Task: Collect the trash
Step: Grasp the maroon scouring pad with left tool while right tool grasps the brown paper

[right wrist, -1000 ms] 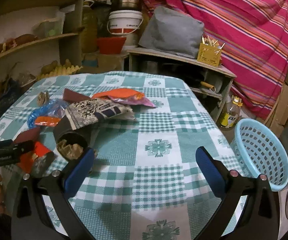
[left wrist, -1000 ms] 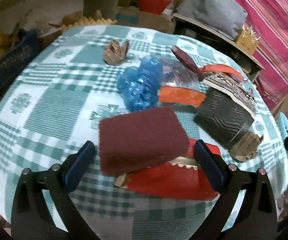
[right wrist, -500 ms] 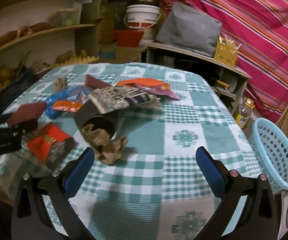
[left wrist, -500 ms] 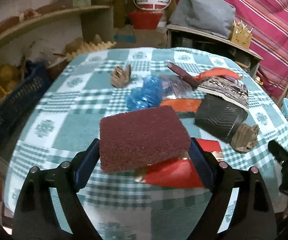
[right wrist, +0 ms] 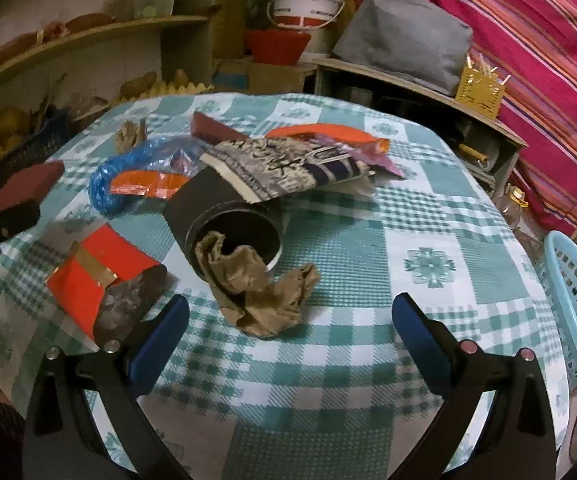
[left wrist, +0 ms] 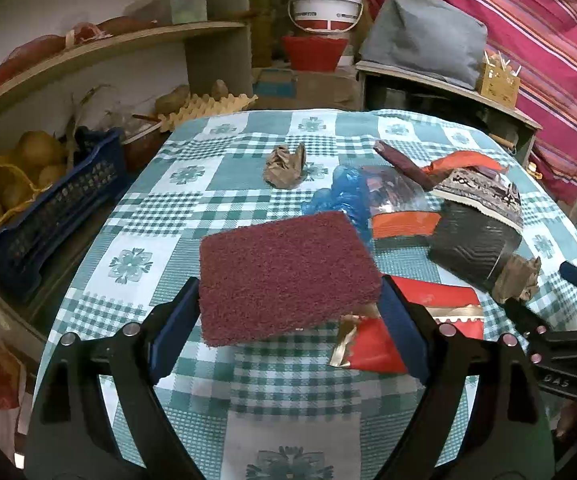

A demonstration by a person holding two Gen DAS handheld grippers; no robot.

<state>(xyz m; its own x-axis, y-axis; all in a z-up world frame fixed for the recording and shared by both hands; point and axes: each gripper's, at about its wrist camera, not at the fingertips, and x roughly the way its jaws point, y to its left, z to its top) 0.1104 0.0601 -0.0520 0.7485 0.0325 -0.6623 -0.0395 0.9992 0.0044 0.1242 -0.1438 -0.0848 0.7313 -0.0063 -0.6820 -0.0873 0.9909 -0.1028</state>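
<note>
My left gripper (left wrist: 288,312) is shut on a maroon scouring pad (left wrist: 284,272) and holds it above the table. Under it lies a red wrapper (left wrist: 412,320). Trash lies on the checked tablecloth (right wrist: 408,208): a black can on its side (right wrist: 224,216), crumpled brown paper (right wrist: 264,292) at its mouth, a blue plastic bag (right wrist: 128,172), a patterned packet (right wrist: 288,168), an orange wrapper (right wrist: 320,132). My right gripper (right wrist: 288,320) is open and empty, just in front of the crumpled paper. A light blue basket (right wrist: 576,304) stands off the table's right edge.
Another brown paper ball (left wrist: 284,164) lies at the far side of the table. A dark blue crate (left wrist: 48,208) with potatoes sits to the left. Shelves, a white bucket (left wrist: 324,4) and a grey cushion (left wrist: 420,36) stand behind the table.
My left gripper closed on the scouring pad and lifted it off the red wrapper. My right gripper moved left and forward, up to the can and crumpled paper.
</note>
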